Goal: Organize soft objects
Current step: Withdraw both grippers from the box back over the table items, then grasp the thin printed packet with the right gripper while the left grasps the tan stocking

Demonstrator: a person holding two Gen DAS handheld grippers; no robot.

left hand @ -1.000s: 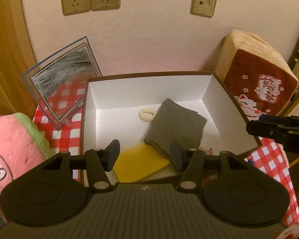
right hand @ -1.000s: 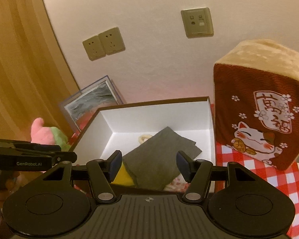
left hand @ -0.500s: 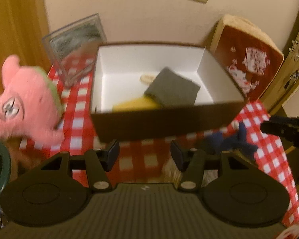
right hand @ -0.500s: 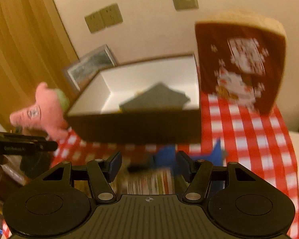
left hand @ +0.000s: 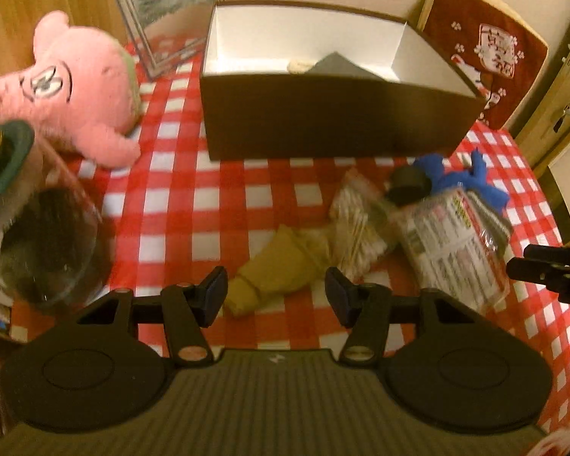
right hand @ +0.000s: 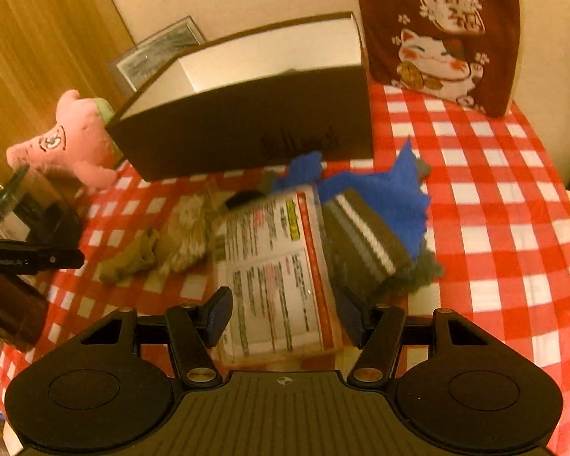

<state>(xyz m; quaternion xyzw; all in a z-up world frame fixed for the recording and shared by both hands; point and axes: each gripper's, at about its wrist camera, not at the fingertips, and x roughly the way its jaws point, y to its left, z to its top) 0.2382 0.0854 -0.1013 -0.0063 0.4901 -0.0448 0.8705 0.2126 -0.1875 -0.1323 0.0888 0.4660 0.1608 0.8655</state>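
left tongs (left hand: 275, 290): apart, empty, over yellow cloth (left hand: 275, 275) | right tongs (right hand: 285, 313): apart, empty, over printed packet (right hand: 271, 266) | brown box (right hand: 247, 133): far

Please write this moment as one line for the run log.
left gripper: open, above yellow cloth | right gripper: open, over printed packet | box: holds grey cloth | nothing held
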